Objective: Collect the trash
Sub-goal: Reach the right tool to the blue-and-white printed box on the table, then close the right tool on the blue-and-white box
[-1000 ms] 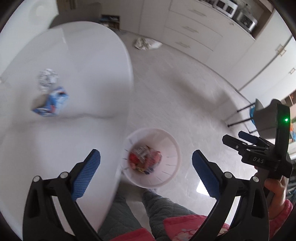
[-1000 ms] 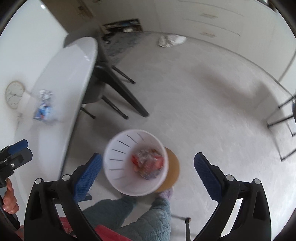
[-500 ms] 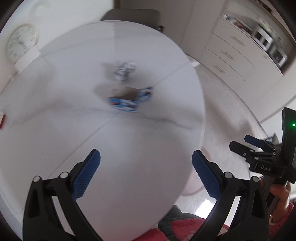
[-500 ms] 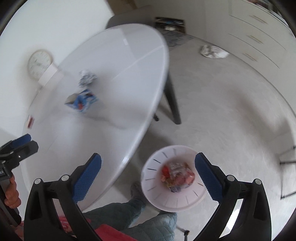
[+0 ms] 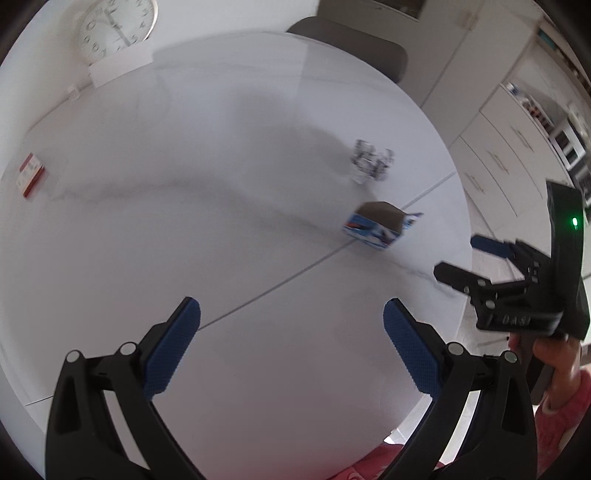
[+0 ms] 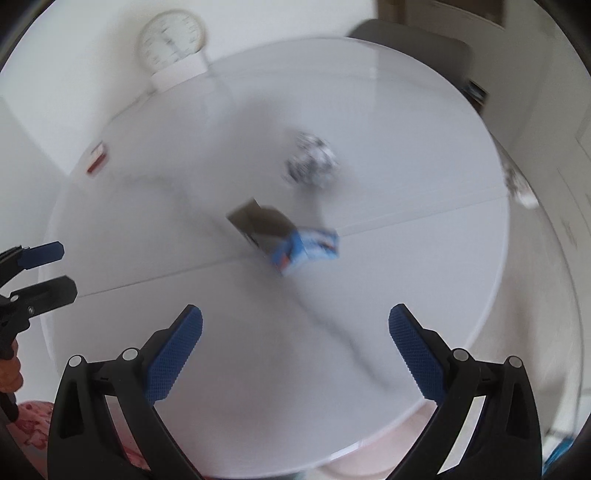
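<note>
White and round, the desk (image 5: pixel 184 221) fills most of both views, with a thin seam running across its top. At its far edge a white clock (image 5: pixel 116 24) stands against the wall, a grey chair (image 5: pixel 354 40) is behind the far rim, and white cabinets (image 5: pixel 517 147) are at the right.

Two pieces of trash lie on the desk. An open blue and white carton (image 6: pixel 288 232) rests on its side near the seam, and just beyond it, a little apart, is a crumpled ball of foil (image 6: pixel 312 164). A small red and white box (image 5: pixel 31 175) lies at the far left, well apart from both.

The left tool (image 5: pixel 291 347) hovers above the near part of the desk, its blue pads spread wide and holding nothing. The right tool (image 6: pixel 295 354) is also released, its jaws wide apart and pointing toward the carton, which lies ahead of it and is not touched. In the left wrist view the right tool appears at the right side, over the rim of the desk, held in a hand (image 5: pixel 554 365) with a pink sleeve.
</note>
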The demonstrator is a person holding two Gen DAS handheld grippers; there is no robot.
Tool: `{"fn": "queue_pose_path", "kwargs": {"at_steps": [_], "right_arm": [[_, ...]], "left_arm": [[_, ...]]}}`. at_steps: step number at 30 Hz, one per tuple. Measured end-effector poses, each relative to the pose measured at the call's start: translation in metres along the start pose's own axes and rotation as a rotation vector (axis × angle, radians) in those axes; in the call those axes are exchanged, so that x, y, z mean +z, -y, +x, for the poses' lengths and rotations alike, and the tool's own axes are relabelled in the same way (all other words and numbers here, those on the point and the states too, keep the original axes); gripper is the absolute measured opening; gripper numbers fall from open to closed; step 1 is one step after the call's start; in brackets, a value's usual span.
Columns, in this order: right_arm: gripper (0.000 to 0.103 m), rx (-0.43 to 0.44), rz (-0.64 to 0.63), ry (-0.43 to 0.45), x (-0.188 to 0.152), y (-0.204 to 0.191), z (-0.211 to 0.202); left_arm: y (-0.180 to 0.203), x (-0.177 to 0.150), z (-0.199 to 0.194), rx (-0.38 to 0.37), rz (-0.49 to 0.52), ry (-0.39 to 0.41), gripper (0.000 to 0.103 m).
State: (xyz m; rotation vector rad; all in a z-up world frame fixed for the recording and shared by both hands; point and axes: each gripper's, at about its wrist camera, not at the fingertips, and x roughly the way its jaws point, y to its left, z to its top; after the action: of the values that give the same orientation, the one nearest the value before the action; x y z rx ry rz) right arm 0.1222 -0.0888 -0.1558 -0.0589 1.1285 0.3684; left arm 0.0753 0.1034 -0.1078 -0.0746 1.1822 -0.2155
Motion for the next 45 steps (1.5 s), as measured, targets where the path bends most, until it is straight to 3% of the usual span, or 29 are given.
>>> {"fn": "queue_pose_path", "kwargs": {"at_steps": [8, 11, 14, 16, 18, 26, 30, 39, 41, 43, 45], "right_arm": [[0.1, -0.004, -0.199, -0.121, 0.037, -0.017, 0.056], [0.1, -0.066, -0.315, -0.129, 0.038, -0.026, 0.069], [0.1, -0.063, -0.368, -0.134, 0.039, -0.028, 0.076], [0.089, -0.062, -0.376, -0.139, 0.04, -0.026, 0.078], [0.086, -0.053, -0.365, -0.147, 0.042, -0.023, 0.079], [0.087, -0.001, -0.271, -0.086, 0.047, 0.0, 0.057], [0.087, 0.033, -0.287, -0.073, 0.046, 0.003, 0.047], [0.087, 0.094, -0.366, -0.165, 0.066, 0.002, 0.087], [0.082, 0.1, -0.379, -0.171, 0.068, 0.0, 0.093], [0.062, 0.11, -0.382, -0.187, 0.069, -0.004, 0.099], [0.051, 0.108, -0.387, -0.184, 0.07, -0.013, 0.104]], "left_arm": [[-0.025, 0.006, 0.014, -0.002, -0.069, -0.025, 0.095], [-0.029, 0.009, 0.018, 0.003, -0.08, -0.031, 0.095], [-0.028, 0.012, 0.021, 0.004, -0.087, -0.038, 0.095], [-0.026, 0.015, 0.024, 0.006, -0.09, -0.044, 0.095], [-0.024, 0.017, 0.025, 0.008, -0.085, -0.045, 0.095], [-0.02, 0.018, 0.028, 0.016, -0.077, -0.054, 0.095], [-0.022, 0.017, 0.029, 0.017, -0.079, -0.059, 0.095], [-0.027, 0.021, 0.035, 0.02, -0.093, -0.067, 0.095], [-0.028, 0.022, 0.036, 0.023, -0.094, -0.067, 0.095], [-0.029, 0.023, 0.037, 0.025, -0.101, -0.069, 0.095], [-0.031, 0.025, 0.037, 0.025, -0.106, -0.067, 0.095]]}}
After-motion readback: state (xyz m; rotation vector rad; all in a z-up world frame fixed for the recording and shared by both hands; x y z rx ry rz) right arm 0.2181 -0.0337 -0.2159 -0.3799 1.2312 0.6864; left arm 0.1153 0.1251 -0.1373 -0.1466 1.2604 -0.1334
